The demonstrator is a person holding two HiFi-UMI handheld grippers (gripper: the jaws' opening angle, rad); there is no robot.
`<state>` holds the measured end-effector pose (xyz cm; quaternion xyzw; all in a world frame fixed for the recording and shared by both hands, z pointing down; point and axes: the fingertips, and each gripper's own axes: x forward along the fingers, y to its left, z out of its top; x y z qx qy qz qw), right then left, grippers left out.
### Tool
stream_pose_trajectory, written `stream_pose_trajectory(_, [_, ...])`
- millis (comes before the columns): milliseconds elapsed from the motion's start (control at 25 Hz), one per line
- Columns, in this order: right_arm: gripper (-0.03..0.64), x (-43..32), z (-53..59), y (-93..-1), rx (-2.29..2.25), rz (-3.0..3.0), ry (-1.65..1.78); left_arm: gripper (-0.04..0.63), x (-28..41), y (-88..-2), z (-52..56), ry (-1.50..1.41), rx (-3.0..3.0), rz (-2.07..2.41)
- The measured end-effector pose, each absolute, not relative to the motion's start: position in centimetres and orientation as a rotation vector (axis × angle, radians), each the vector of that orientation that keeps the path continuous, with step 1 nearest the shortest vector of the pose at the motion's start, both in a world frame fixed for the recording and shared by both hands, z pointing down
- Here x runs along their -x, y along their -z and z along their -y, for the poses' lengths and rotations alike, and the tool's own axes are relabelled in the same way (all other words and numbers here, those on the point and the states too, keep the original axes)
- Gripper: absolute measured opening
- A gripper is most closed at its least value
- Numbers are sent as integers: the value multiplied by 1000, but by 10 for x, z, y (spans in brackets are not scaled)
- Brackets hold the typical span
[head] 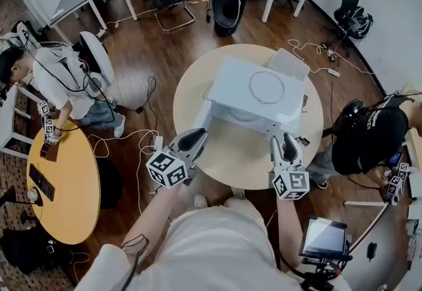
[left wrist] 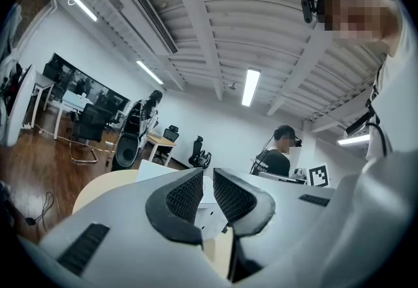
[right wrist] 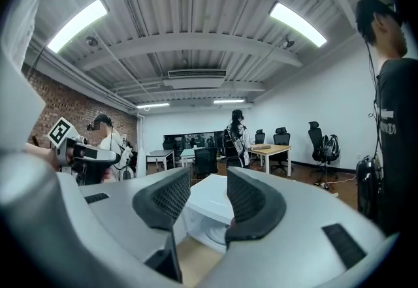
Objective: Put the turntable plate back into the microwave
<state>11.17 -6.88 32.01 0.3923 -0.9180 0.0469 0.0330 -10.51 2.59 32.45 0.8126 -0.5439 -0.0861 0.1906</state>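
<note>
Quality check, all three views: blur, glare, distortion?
Head view: evenly lit and sharp, but fisheye curves the room round the microwave. Left gripper view: dark vignetted corners, heavy barrel distortion, ceiling strip light blown out, foreground slightly soft. Right gripper view: same vignette, ceiling panel glares, background crisp.

White microwave (head: 257, 93), beige table (head: 224, 151)

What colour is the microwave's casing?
White. The microwave shows best in the head view.
</note>
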Motion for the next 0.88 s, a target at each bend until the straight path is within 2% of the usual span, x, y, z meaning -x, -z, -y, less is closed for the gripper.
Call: stream_pose_trajectory(880, [155, -138, -23, -344, -1327, 2710, -169, 37, 63, -365, -86, 126, -2370, 1265])
